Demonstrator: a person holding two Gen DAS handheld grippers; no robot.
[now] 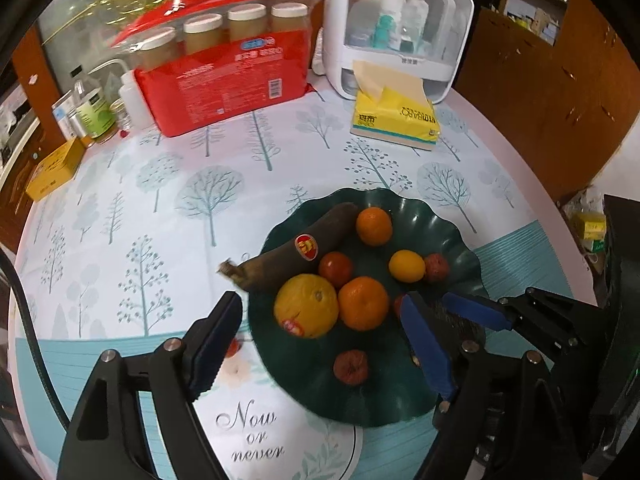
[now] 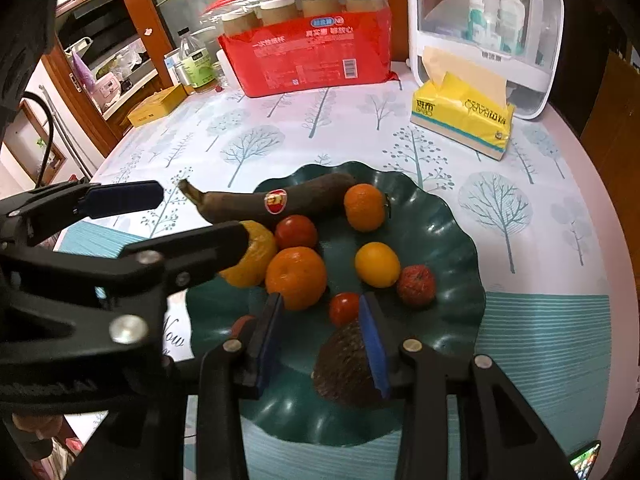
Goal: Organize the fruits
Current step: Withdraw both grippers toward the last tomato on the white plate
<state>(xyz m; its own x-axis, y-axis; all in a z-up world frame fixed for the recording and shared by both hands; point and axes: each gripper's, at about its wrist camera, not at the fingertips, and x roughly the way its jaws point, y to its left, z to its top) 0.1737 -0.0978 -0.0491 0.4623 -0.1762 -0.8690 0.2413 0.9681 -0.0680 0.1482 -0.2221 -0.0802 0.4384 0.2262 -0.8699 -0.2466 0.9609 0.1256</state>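
Note:
A dark green wavy plate (image 1: 452,240) (image 2: 448,220) holds a blackened banana (image 1: 296,246) (image 2: 256,202), a large yellow citrus (image 1: 306,306) (image 2: 252,258), mandarins (image 1: 363,303) (image 2: 296,278), small tomatoes (image 1: 335,268) (image 2: 344,308), a small yellow fruit (image 2: 377,264) and a dark avocado (image 2: 346,364). My left gripper (image 1: 320,344) is open over the plate's near-left side, astride the yellow citrus. My right gripper (image 2: 320,340) is open over the plate's front. The avocado lies against its right finger (image 2: 374,344). It also shows in the left wrist view (image 1: 452,324).
At the table's back stand a red package of jars (image 1: 224,76) (image 2: 312,52), a white storage box (image 1: 396,32) (image 2: 480,20), a yellow tissue pack (image 1: 394,118) (image 2: 464,116), bottles (image 1: 94,112) and a yellow box (image 1: 54,168). The table edge curves at right.

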